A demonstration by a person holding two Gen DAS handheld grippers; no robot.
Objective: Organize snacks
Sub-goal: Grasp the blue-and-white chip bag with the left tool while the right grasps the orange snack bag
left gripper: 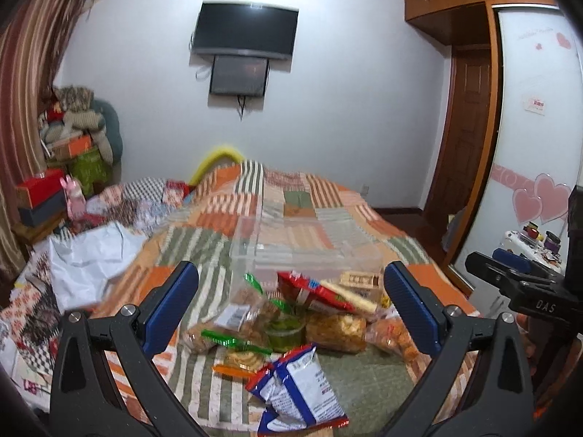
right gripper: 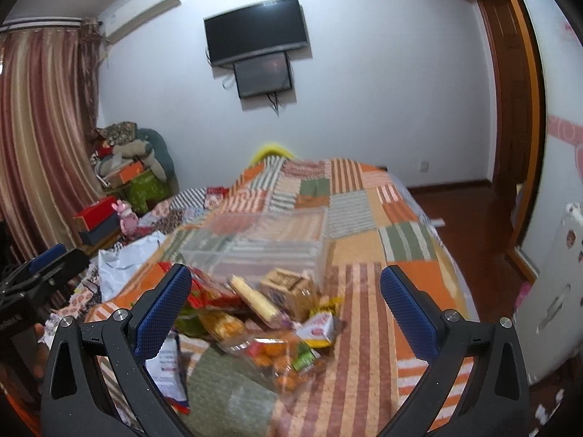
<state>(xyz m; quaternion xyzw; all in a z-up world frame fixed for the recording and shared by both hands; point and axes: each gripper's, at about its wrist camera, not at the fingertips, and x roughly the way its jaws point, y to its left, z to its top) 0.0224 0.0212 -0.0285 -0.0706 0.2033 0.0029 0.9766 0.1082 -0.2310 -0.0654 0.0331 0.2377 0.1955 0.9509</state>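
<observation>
glossy snack bags [left gripper: 302,386], clear plastic bin [left gripper: 291,251], cloth quilt [left gripper: 226,218]

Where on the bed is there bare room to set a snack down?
Free: the quilt right of the snack pile, and beyond the clear container. Crowded: the pile itself and the left edge by the white bag.

Snack pile [left gripper: 291,320] lower centre on quilt, mixed packets lying flat; clear bin [left gripper: 302,247] empty just behind.

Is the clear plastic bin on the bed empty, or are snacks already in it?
Empty, as far as shows: the quilt's pattern reads straight through the clear bin, and the snack pile lies on the quilt in front of it.
</observation>
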